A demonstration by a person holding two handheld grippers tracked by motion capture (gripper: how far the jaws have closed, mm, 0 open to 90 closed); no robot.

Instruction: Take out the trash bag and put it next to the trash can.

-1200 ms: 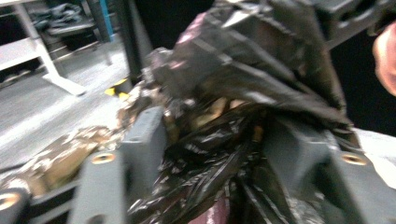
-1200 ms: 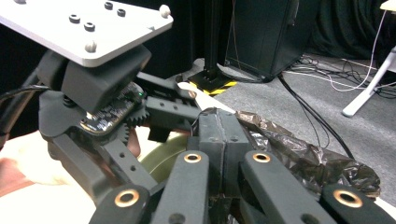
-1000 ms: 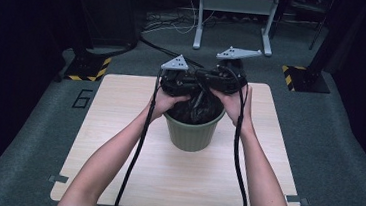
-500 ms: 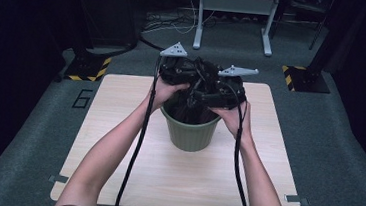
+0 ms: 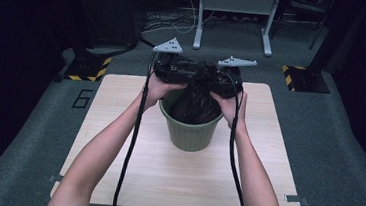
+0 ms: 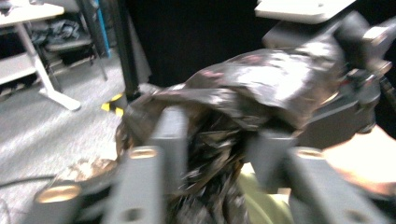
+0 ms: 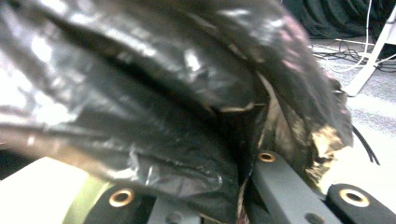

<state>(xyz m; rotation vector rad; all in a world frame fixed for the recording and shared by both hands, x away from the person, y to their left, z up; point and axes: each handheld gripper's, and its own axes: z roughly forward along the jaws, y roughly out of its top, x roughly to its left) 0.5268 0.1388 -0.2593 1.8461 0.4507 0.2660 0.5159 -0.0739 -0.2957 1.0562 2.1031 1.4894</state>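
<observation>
Both grippers, left and right, clamp the black bin liner above the green bin at mid-table; I'd lift evenly, keeping the liner's neck bunched.

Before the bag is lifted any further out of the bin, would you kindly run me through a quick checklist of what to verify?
1. Left gripper closed on the black bag: ok; plastic sits between its jaws in the left gripper view.
2. Right gripper closed on the bag: ok; plastic is bunched between its jaws.
3. Bag clear of the green bin: not ok; its lower part sits inside.
4. Bin upright on the table: ok.
5. Bag free of tears: cannot tell.
6. Cables clear of the bin: ok.
</observation>
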